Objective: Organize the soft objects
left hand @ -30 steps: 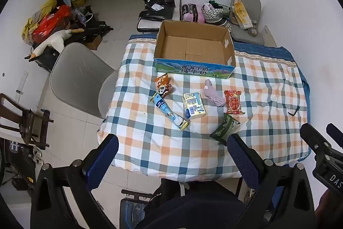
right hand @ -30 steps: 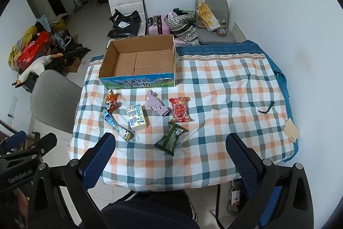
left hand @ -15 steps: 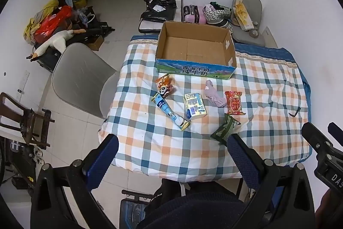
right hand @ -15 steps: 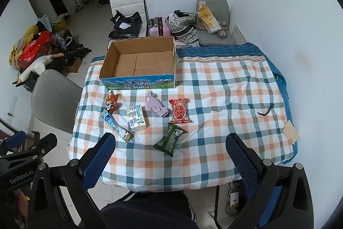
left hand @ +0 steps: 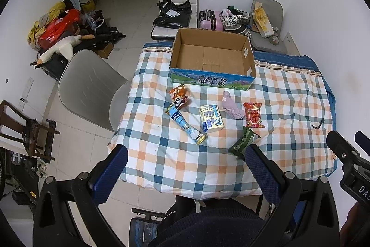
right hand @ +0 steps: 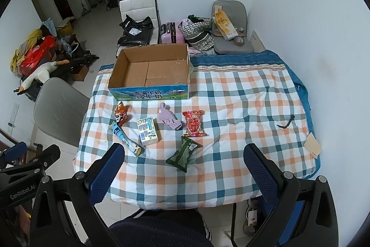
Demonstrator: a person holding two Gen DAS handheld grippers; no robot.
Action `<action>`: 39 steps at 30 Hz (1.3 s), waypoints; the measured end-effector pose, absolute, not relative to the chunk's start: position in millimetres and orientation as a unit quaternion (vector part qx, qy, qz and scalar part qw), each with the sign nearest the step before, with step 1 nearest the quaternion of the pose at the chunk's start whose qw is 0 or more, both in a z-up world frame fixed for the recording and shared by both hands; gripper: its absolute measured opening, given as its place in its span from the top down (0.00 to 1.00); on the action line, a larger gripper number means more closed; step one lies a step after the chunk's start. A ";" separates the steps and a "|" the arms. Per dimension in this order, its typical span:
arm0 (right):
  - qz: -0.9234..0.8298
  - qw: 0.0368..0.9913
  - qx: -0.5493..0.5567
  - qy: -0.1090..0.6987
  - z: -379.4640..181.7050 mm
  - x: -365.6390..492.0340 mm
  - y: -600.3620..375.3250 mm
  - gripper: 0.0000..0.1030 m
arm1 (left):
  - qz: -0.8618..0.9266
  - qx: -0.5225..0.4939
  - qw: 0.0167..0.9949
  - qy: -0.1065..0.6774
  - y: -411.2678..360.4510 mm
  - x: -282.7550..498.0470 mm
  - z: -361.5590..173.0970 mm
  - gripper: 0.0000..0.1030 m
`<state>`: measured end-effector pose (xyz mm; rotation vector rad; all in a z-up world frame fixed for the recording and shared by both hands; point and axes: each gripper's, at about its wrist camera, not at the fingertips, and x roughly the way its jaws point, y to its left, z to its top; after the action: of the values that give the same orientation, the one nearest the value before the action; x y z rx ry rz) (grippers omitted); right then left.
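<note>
Checked quilted cloth (left hand: 289, 94) – crinkly packets, lilac sock (left hand: 232, 106), cardboard box (left hand: 212, 57); both tongs (left hand: 185, 168) (right hand: 183, 166) agape, empty.

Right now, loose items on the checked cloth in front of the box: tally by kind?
Snack packets: 3 (orange, red, green)
Tubes: 1 (blue and white)
Cartons: 1 (milk carton)
Cloth items: 1 (lilac bundle)
Total: 6. The cardboard box holds nothing.
</note>
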<state>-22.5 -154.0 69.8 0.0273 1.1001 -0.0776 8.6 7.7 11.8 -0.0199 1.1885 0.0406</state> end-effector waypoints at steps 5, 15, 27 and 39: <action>-0.038 0.853 0.012 0.520 70.0 -22.7 -153.8 0.00 | 0.019 -0.010 0.829 0.559 6.8 7.3 11.7 0.00; -0.039 0.855 0.010 0.518 73.6 -20.5 -153.5 0.00 | 0.019 -0.011 0.830 0.557 6.9 15.1 22.9 0.00; -0.039 0.857 0.009 0.514 78.8 -18.8 -153.1 0.00 | 0.022 -0.011 0.831 0.555 7.5 16.3 25.1 0.00; -0.040 0.861 0.010 0.507 97.9 -4.6 -158.5 0.00 | 0.028 -0.013 0.846 0.532 3.5 23.8 43.7 0.00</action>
<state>-4.6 -158.5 97.9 0.0201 1.0637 -0.0836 23.8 3.5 43.7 -0.0274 1.1219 0.0585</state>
